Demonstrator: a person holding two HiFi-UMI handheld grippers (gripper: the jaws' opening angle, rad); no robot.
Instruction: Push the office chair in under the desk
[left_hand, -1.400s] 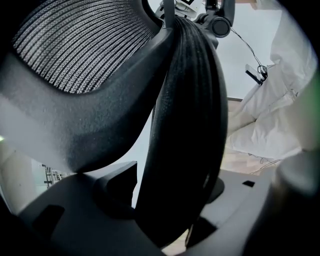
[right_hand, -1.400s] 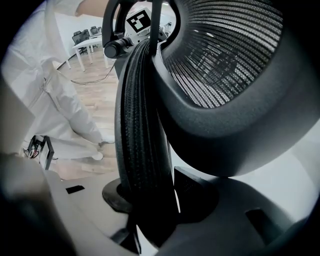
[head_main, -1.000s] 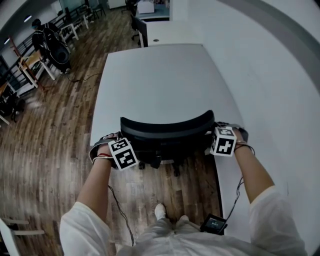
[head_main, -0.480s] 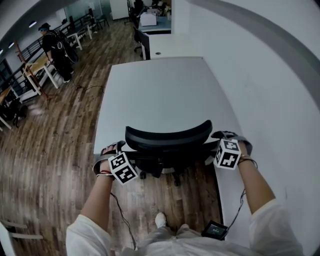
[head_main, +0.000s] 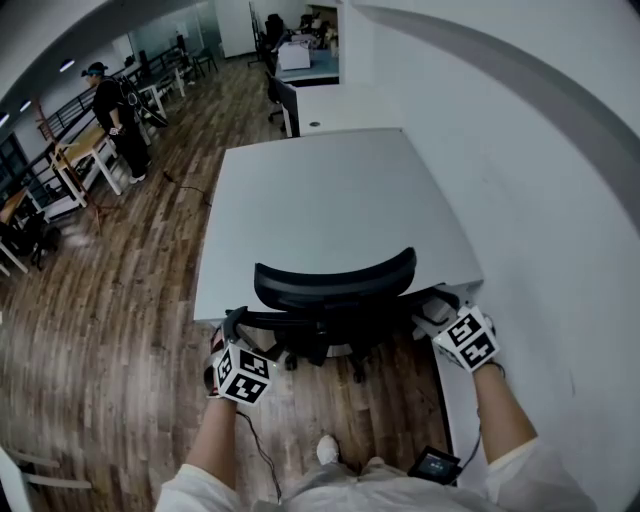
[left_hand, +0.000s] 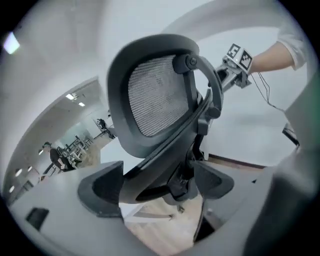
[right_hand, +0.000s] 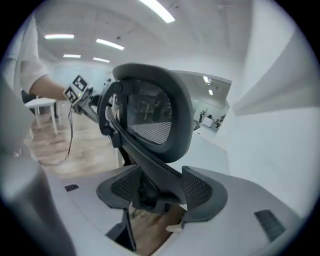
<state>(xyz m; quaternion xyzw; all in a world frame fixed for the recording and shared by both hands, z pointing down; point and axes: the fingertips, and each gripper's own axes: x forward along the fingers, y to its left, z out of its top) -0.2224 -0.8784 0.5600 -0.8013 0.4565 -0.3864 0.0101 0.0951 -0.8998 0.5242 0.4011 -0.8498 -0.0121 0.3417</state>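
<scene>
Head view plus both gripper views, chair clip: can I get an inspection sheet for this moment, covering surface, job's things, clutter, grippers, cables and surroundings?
Surface: desk, white, top bare.
Job's things: office chair, backrest at the desk's near edge, wheeled base showing on the floor.
Clutter: nothing seen.
Grippers: left gripper and right gripper both open, jaws have just been opening; chair frame shows between each pair, pads not pressing on it.
Cables: cable trails from the left gripper; another runs from the right to a small device.
Surroundings: wood floor, white wall, a person standing far left by other desks.
</scene>
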